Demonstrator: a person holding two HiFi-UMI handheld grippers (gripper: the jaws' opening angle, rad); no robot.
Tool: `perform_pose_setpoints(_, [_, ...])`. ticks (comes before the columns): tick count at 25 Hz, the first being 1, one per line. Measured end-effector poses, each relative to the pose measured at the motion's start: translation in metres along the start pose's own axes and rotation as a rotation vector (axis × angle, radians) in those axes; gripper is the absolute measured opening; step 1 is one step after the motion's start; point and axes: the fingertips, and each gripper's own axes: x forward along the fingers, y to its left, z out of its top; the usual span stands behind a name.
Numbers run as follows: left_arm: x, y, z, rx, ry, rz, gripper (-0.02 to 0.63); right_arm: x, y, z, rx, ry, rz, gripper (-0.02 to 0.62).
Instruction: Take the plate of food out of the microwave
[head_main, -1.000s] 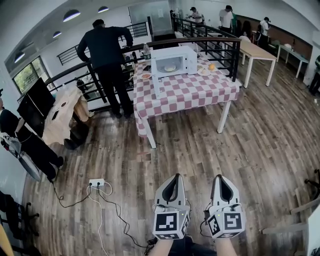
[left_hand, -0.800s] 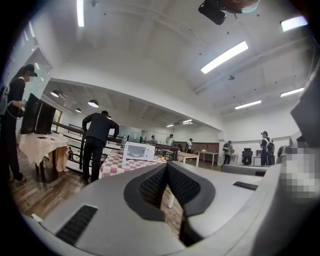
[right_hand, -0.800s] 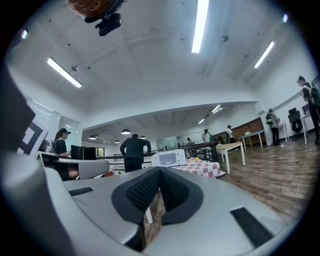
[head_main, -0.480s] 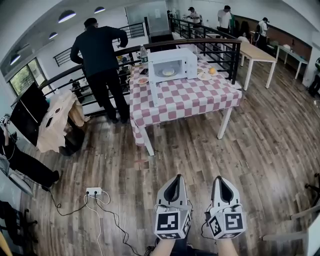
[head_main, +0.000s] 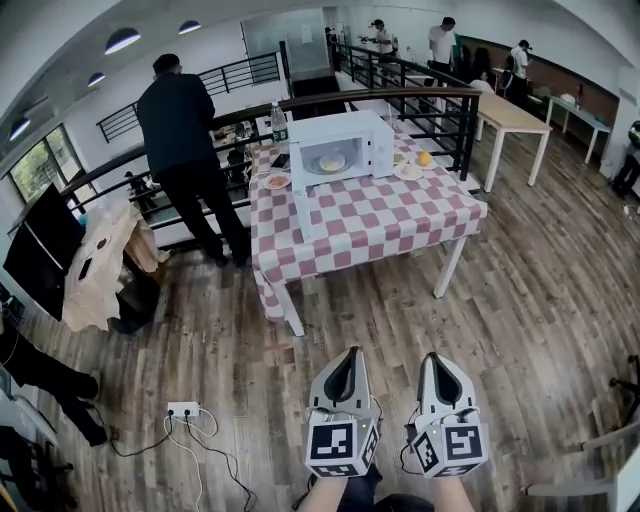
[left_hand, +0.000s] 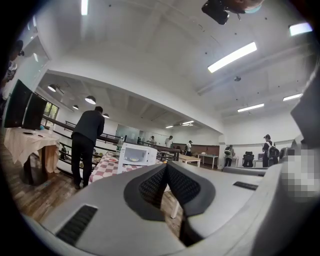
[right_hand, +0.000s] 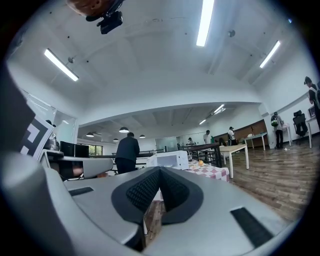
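Note:
A white microwave (head_main: 340, 148) stands on a table with a red-and-white checked cloth (head_main: 385, 215) across the room. Its door (head_main: 302, 195) hangs open to the left. Inside lies the plate of food (head_main: 331, 162). My left gripper (head_main: 350, 352) and right gripper (head_main: 434, 357) are low in the head view, side by side and far short of the table. Both are shut with nothing between the pads. The left gripper view shows the shut left gripper (left_hand: 166, 165) with the microwave (left_hand: 137, 154) beyond it. In the right gripper view the right gripper (right_hand: 160, 169) points towards the microwave (right_hand: 169, 160).
A person in dark clothes (head_main: 185, 140) stands at the black railing (head_main: 440, 110) left of the table. Small plates (head_main: 277, 182) (head_main: 408, 171), an orange (head_main: 424, 158) and a bottle (head_main: 279, 122) share the tabletop. A power strip with cables (head_main: 183, 409) lies on the wooden floor at left.
The table and microwave have come nearer and lower in the head view. Both grippers keep their place at the bottom and stay shut.

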Motion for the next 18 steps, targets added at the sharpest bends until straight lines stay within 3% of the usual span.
perform_pose_setpoints(18, [0.071, 0.038, -0.010, -0.037, 0.021, 0.015, 0.028, 0.076, -0.007, -0.007, -0.063, 0.054, 0.013, -0.006])
